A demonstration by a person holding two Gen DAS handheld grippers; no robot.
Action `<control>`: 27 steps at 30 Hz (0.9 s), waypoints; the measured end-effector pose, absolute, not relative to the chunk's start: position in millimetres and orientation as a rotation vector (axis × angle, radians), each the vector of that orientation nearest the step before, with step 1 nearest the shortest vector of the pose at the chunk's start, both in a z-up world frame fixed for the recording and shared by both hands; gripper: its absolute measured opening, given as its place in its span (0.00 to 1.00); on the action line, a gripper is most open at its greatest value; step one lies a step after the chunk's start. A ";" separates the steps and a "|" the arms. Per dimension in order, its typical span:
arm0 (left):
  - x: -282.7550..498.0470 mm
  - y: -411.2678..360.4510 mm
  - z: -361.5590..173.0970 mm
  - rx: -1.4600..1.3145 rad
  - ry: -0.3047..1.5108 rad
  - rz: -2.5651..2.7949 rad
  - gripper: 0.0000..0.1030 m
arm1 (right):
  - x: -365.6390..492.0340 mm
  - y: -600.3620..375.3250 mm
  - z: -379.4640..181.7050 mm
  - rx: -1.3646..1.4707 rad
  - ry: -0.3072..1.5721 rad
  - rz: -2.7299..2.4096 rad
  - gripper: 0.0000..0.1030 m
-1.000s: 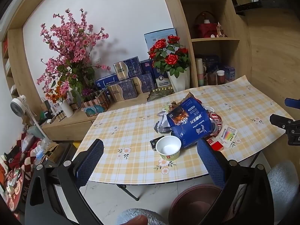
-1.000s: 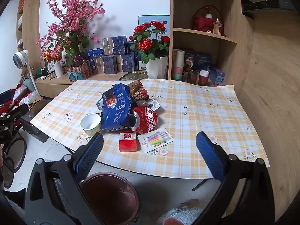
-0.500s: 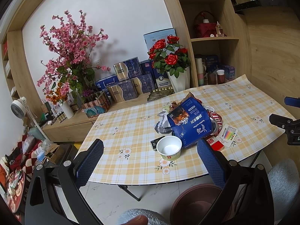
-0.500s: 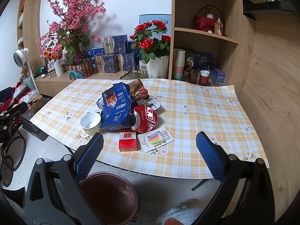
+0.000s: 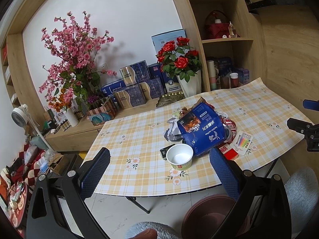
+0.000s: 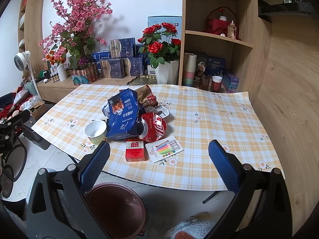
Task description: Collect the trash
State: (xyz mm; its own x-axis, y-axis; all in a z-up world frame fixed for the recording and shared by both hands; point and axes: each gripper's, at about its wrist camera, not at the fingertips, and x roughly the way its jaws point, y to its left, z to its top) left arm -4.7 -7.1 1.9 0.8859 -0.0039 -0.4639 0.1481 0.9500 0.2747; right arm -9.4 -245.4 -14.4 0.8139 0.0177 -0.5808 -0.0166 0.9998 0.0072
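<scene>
A heap of trash lies on the checked table (image 6: 209, 123): a blue coffee bag (image 6: 123, 117) (image 5: 201, 129), a crushed red can (image 6: 154, 127), a white paper cup (image 6: 95, 130) (image 5: 179, 158), a red cigarette box (image 6: 135, 151) (image 5: 229, 153), a card of coloured candles (image 6: 164, 148) (image 5: 242, 142) and a brown wrapper (image 6: 146, 96). A brown bin (image 6: 115, 209) (image 5: 211, 217) stands on the floor below the table's near edge. My left gripper (image 5: 159, 171) and right gripper (image 6: 158, 165) are open and empty, held back from the table edge.
Behind the table a low shelf holds a white pot of red roses (image 6: 159, 51), pink blossom branches (image 6: 77, 20) and blue gift boxes (image 6: 121, 55). A wooden shelf unit (image 6: 219, 39) stands at the back right. A white fan (image 6: 22, 59) stands at left.
Both views have barely shifted; the grippers stay open and nothing on the table has moved.
</scene>
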 end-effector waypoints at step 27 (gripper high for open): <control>-3.4 -5.4 -9.5 0.316 0.495 -0.092 0.95 | -10.6 -244.3 -14.4 -0.003 0.625 0.018 0.94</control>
